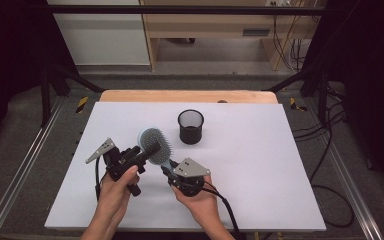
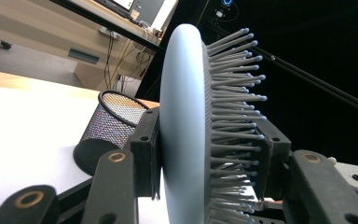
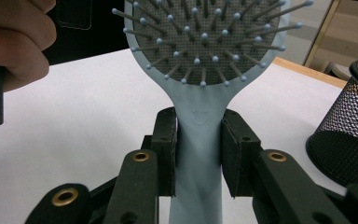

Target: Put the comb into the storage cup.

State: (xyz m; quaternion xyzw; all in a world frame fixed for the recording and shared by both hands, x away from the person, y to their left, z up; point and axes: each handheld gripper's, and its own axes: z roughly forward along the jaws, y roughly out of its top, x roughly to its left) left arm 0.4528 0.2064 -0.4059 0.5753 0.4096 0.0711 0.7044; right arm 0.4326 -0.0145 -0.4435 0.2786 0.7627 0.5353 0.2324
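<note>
A light blue hairbrush (image 1: pixel 156 144) with a grey bristle pad is held above the white table between both grippers. My left gripper (image 1: pixel 151 149) is shut on the brush head. In the left gripper view the hairbrush (image 2: pixel 186 121) stands edge-on in the left gripper (image 2: pixel 209 156), one pad on its smooth back and the other against the bristles. My right gripper (image 1: pixel 170 168) is shut on the handle just below the head. In the right gripper view the hairbrush (image 3: pixel 199 70) rises from the right gripper (image 3: pixel 199 151), bristles facing the camera.
A black mesh cup (image 1: pixel 190 126) stands upright on the white table sheet (image 1: pixel 260 165), just beyond and right of the brush; the mesh cup (image 3: pixel 349 135) is close on the right. A wooden edge (image 1: pixel 190 96) runs along the back. The hand (image 3: pixel 9 42) on the left gripper is near.
</note>
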